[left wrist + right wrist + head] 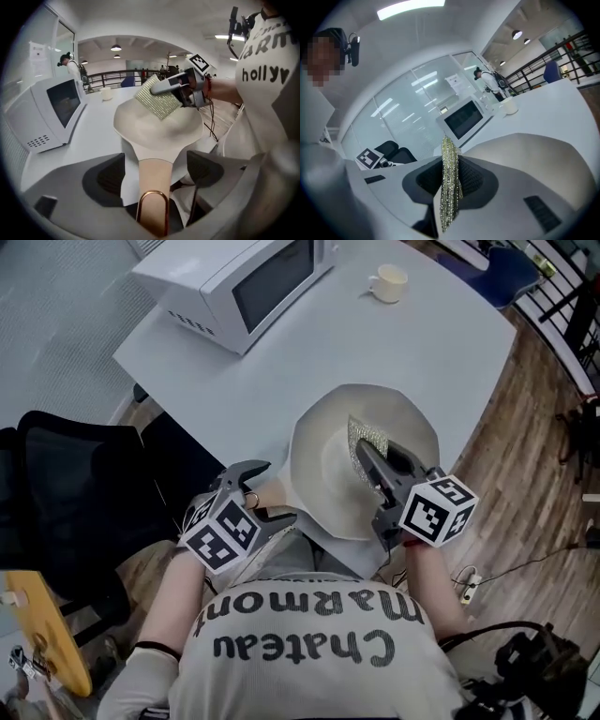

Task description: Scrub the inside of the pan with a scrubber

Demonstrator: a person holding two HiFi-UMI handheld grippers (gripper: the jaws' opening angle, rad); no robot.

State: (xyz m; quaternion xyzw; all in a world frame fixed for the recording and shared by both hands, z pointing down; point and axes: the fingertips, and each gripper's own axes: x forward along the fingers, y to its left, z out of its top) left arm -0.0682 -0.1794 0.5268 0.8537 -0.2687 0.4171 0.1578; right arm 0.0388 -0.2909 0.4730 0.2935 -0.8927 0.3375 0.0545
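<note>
A round cream pan (323, 474) sits at the near edge of a white table (309, 362). Its tan handle (154, 176) points near-left past the edge. The left gripper (265, 493) has its jaws spread wide on either side of that handle, with the pads clear of it. The right gripper (375, 460) pinches a flat, glittery silver-green scrubber (368, 439) over the pan's inside; contact cannot be told. A white microwave (239, 277) and a cream cup (388, 282) stand on the table's far side.
</note>
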